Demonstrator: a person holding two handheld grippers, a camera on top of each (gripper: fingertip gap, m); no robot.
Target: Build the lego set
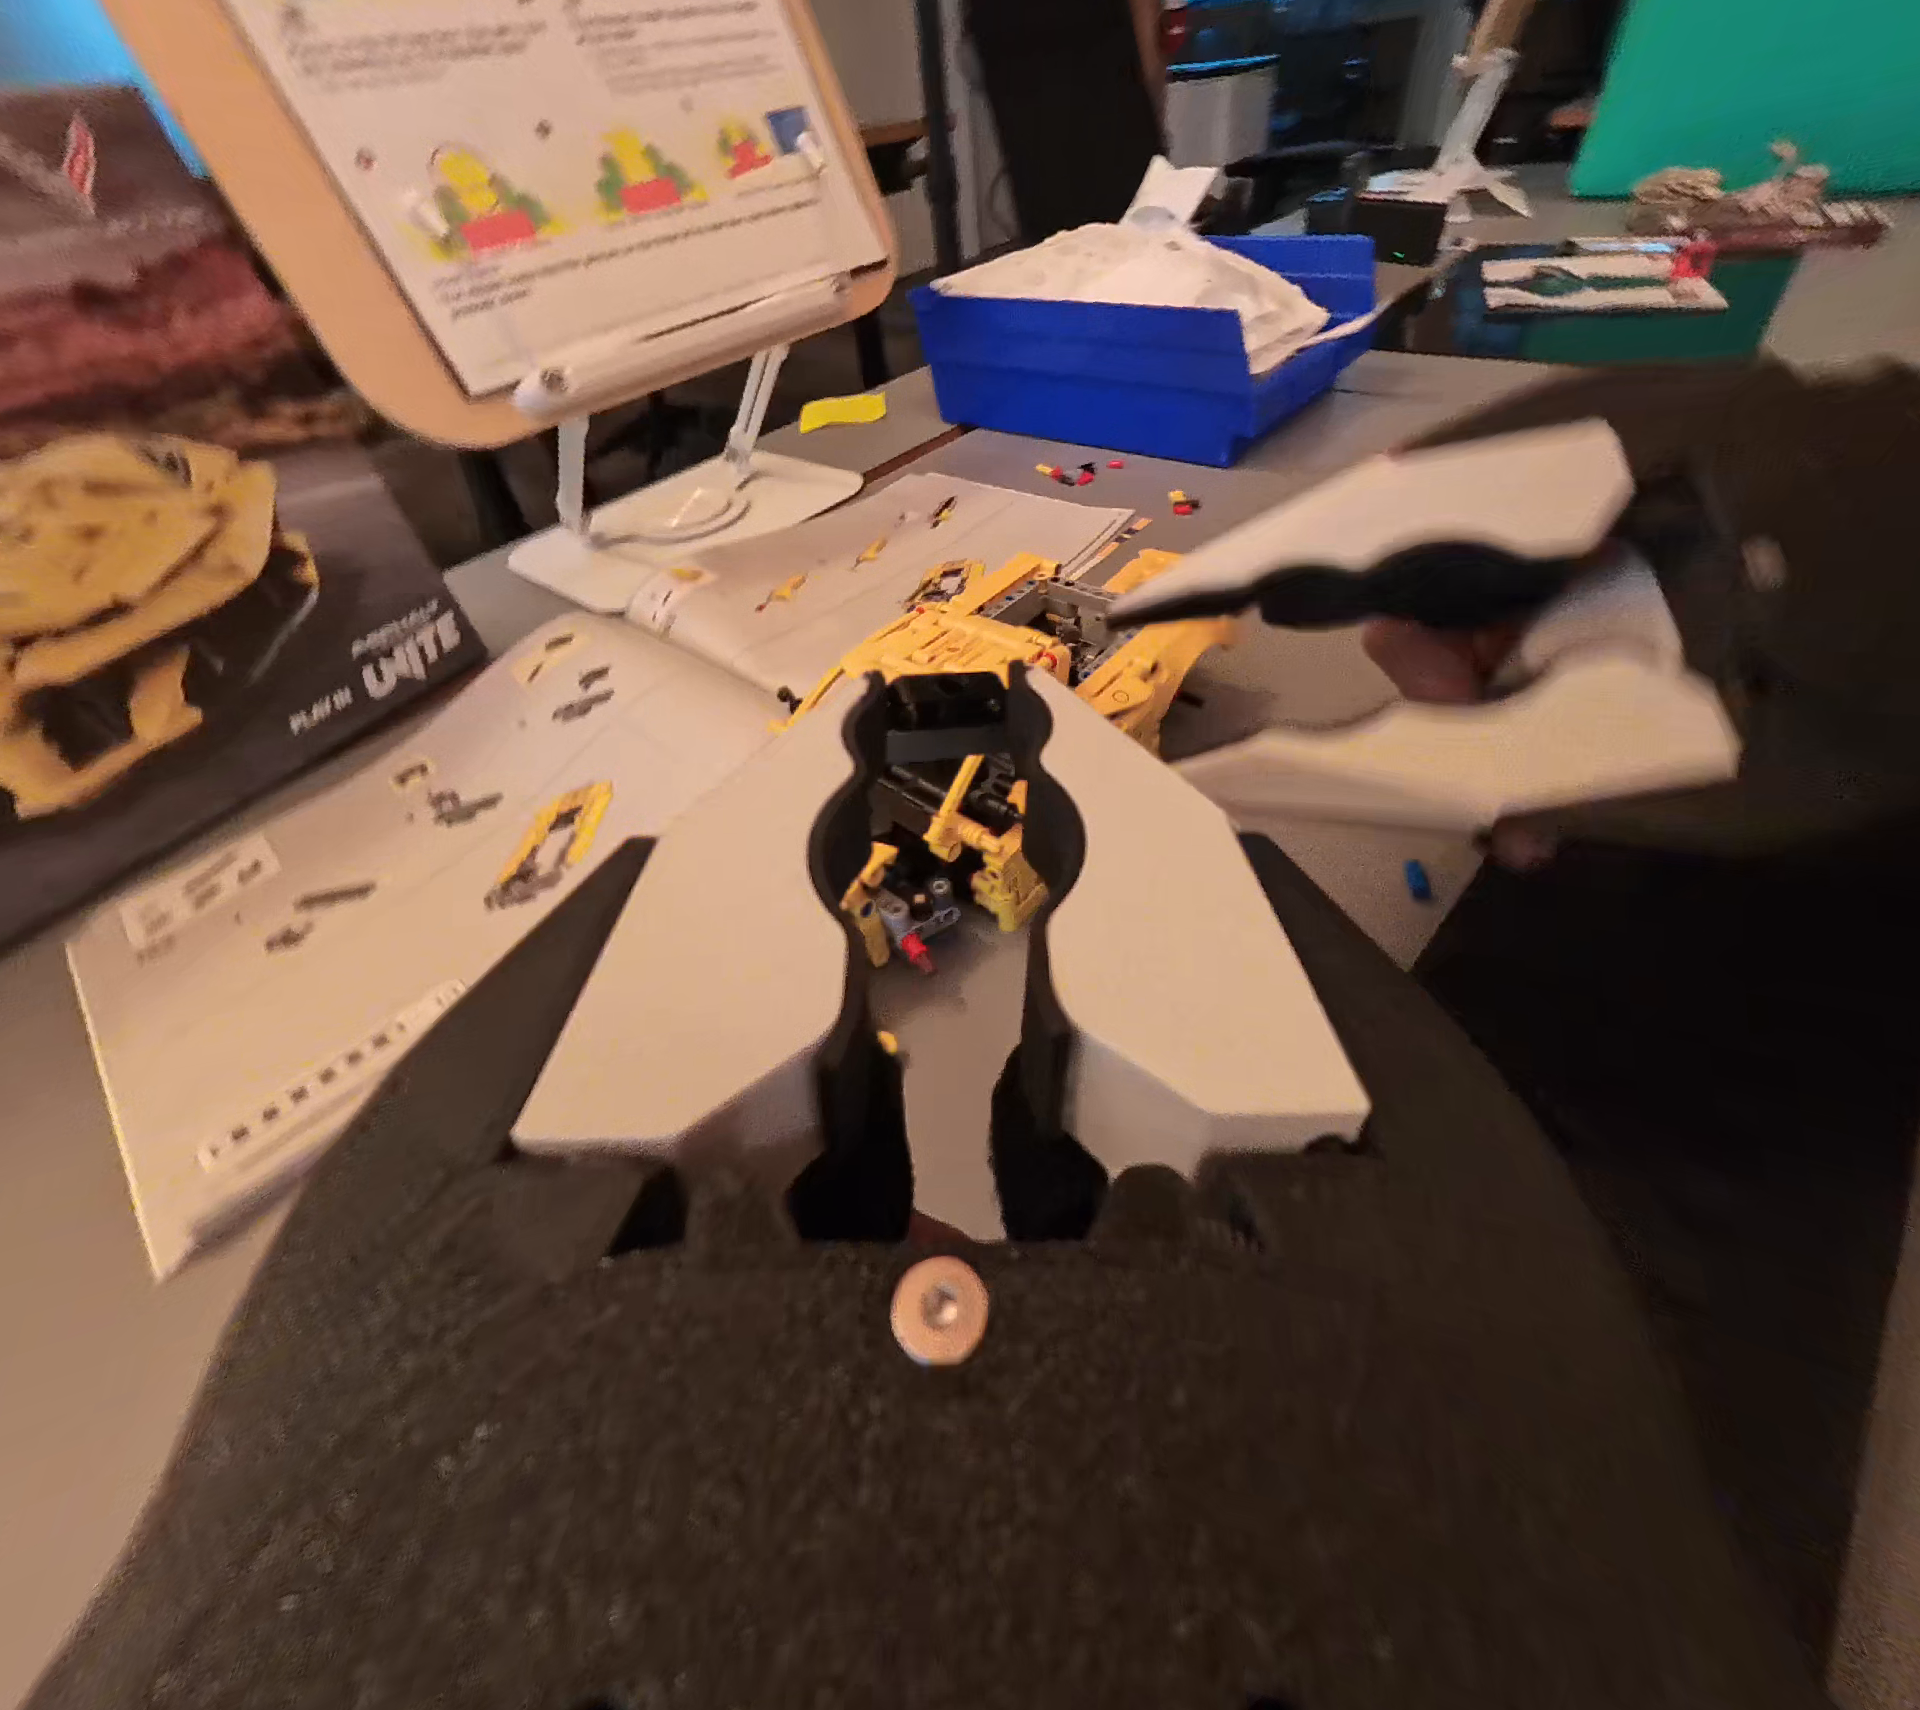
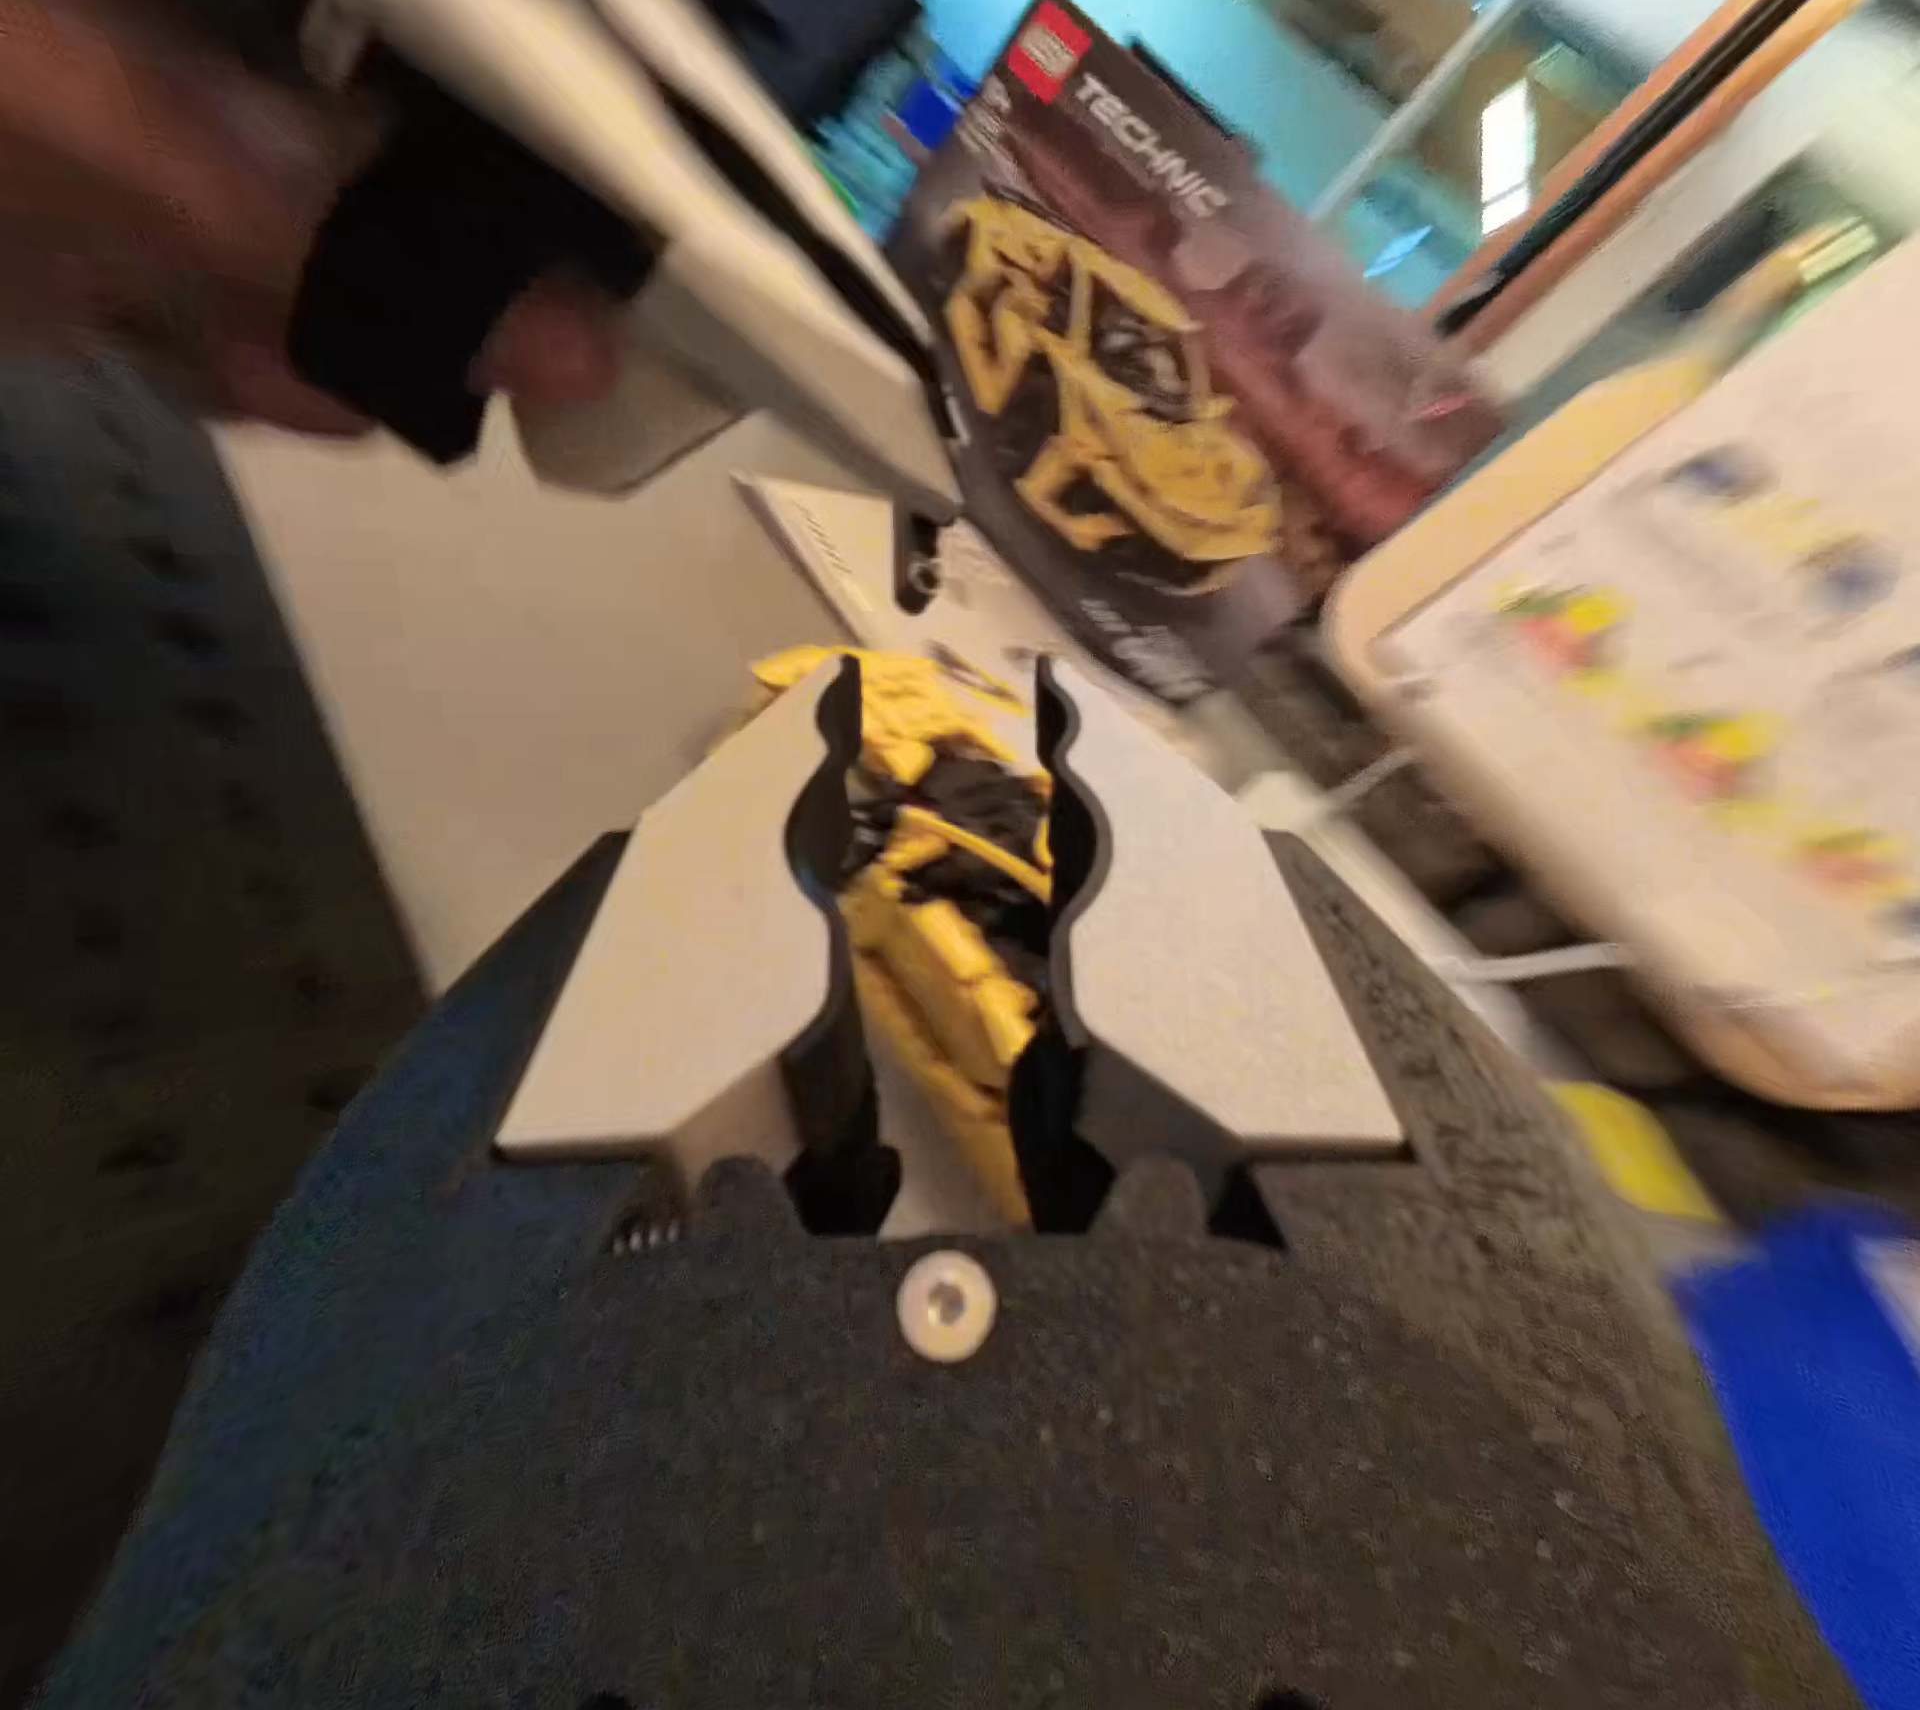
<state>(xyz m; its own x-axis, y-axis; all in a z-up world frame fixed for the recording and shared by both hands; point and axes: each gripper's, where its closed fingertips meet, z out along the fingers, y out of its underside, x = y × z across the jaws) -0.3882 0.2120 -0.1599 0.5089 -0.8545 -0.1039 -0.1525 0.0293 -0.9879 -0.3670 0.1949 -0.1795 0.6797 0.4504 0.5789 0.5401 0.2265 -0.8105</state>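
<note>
A part-built yellow and black model (image 1: 966,642) lies on the grey table (image 1: 1299,465), over an open instruction booklet (image 1: 416,881). My left gripper (image 1: 943,684) hovers just in front of it, shut on a small black piece (image 1: 940,710). In the right wrist view the left gripper (image 2: 925,507) comes in from the upper left with the black piece (image 2: 914,574) hanging at its tip. My right gripper (image 2: 945,673) has its jaws closed around the model's yellow body (image 2: 935,933). In the left wrist view the right gripper (image 1: 1148,686) reaches in from the right onto the model's side. The right wrist view is blurred.
The set's box (image 1: 156,621) stands at the left. A tilted stand with a picture sheet (image 1: 520,102) is behind the booklet. A blue bin (image 1: 1122,382) with white bags sits at the back. Small loose pieces (image 1: 1081,476) and one blue piece (image 1: 1418,881) lie on the table. My left and right fingertips are right by each other.
</note>
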